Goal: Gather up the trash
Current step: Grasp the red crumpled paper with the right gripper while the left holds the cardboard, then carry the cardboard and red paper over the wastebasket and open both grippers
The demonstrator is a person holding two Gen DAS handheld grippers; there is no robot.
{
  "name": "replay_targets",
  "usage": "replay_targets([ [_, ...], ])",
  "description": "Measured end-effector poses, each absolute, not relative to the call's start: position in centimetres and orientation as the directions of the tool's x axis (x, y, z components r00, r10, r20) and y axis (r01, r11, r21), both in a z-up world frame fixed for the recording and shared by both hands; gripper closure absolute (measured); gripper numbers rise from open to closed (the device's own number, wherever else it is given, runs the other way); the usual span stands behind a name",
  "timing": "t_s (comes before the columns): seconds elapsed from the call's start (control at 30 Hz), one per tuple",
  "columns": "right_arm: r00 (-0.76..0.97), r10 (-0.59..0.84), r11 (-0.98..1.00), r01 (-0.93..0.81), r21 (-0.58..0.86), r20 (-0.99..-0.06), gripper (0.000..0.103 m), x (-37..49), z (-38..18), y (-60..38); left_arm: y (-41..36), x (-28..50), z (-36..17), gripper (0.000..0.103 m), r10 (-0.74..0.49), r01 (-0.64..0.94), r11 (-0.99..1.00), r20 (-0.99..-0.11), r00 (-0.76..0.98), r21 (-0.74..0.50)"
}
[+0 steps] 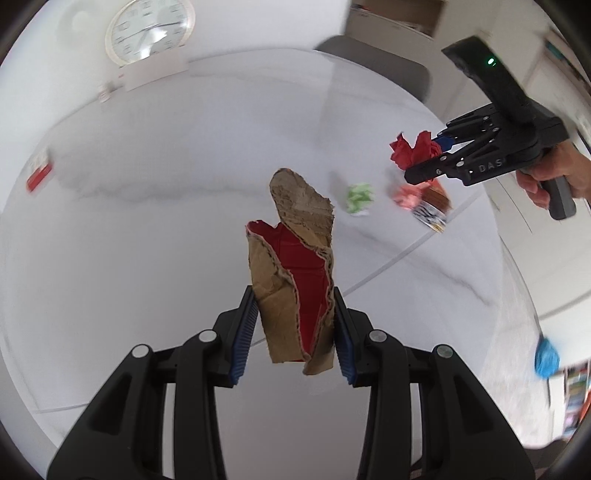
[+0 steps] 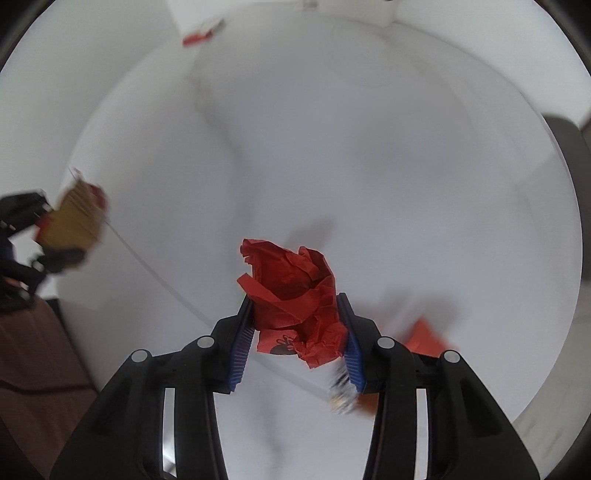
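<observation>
My left gripper [image 1: 294, 299] is shut on a torn piece of brown cardboard [image 1: 295, 273] with a red inner face, held above the white table [image 1: 166, 240]. My right gripper [image 2: 295, 306] is shut on a crumpled red paper [image 2: 295, 295], also above the table. In the left wrist view the right gripper [image 1: 417, 162] shows at the upper right with the red paper [image 1: 413, 149] in it. In the right wrist view the left gripper with the cardboard [image 2: 74, 218] shows blurred at the left edge.
On the table lie a crumpled green paper [image 1: 359, 197], a pink crumpled piece [image 1: 408, 195] and a printed wrapper [image 1: 432, 214] near the right edge. A clock [image 1: 149, 31] stands at the back. A red card [image 1: 38, 177] lies at the left. A blue object [image 1: 546, 358] lies off the table.
</observation>
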State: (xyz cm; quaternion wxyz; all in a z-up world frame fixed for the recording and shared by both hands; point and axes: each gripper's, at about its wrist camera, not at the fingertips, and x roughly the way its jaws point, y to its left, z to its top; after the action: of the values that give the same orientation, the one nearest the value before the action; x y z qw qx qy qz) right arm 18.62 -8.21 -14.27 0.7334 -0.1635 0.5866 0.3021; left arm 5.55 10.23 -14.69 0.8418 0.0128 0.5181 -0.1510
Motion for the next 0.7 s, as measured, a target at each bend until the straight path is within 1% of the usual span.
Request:
replay_targets([
  [0.07, 0.157, 0.3, 0.804, -0.572, 0.162, -0.941, 0.059, 14.9, -13.1, -9.7, 8.6, 4.6, -14.1, 0.065, -0.272, 0.356, 0.926, -0.872, 0.407, -0.123],
  [0.13, 0.189, 0.316, 0.846, -0.5, 0.186, -0.93, 0.059, 10.4, -12.6, -11.4, 6.8, 3.6, -13.6, 0.065, -0.302, 0.444, 0.889, -0.871, 0.388, -0.111],
  [0.3, 0.246, 0.311, 0.927, -0.291, 0.235, -0.918, 0.059, -0.1, -13.4, -15.6, 2.0, 0.3, -12.8, 0.065, -0.383, 0.639, 0.761, -0.874, 0.3, -0.114],
  [0.47, 0.282, 0.272, 0.96, -0.01, 0.281, -0.92, 0.059, -10.8, -16.1, -21.3, -4.7, -4.5, -13.3, 0.065, -0.436, 0.838, 0.533, -0.887, 0.153, -0.117],
  [0.6, 0.308, 0.225, 0.941, 0.178, 0.288, -0.924, 0.059, -18.0, -17.6, -24.5, -9.7, -8.5, -14.8, 0.065, -0.435, 0.929, 0.345, -0.9, 0.03, -0.135],
  [0.7, 0.317, 0.196, 0.923, 0.26, 0.284, -0.928, 0.059, -22.7, -18.9, -26.2, -13.1, -11.0, -16.5, 0.064, -0.405, 0.962, 0.225, -0.913, -0.05, -0.152],
])
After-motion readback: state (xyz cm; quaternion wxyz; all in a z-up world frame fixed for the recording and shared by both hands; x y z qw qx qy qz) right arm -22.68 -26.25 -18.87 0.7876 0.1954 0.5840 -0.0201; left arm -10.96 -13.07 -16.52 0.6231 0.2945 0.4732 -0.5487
